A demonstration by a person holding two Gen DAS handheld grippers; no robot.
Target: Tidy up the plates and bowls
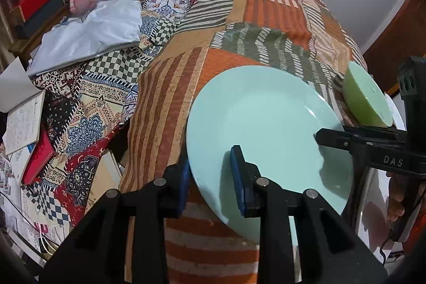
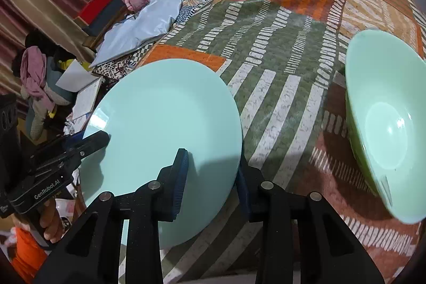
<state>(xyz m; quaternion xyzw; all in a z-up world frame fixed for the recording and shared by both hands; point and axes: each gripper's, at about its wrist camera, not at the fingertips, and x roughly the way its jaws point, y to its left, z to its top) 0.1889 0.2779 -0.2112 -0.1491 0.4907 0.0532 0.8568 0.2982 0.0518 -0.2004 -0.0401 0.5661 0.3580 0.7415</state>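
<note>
The right gripper (image 2: 210, 172) carries white letters reading "DAS" on its side in the left wrist view; the left gripper (image 1: 213, 167) reads "GenRobot.AI" in the right wrist view. No other writing is legible, though an open notebook (image 1: 24, 121) with handwritten lines lies at the left edge of the patchwork cloth (image 1: 269, 17).

Both grippers point steeply down at the same plate (image 1: 261, 124) from opposite sides. The left gripper's blue-padded fingers (image 1: 237, 172) pinch the plate's near left rim, one pad above the surface and one beneath. The right gripper's fingers (image 2: 181, 177) likewise straddle the plate's near right rim, one pad on top and one under the edge, closed on it. A hand (image 2: 50, 225) grips the left tool's handle low in the right wrist view.

The plate is pale mint, glossy, plain and round, tilted with its near part over the edge of the cloth-covered surface. To its right a light green bowl (image 2: 383, 124), also glossy and empty, sits on the cloth, apart from the plate.
</note>
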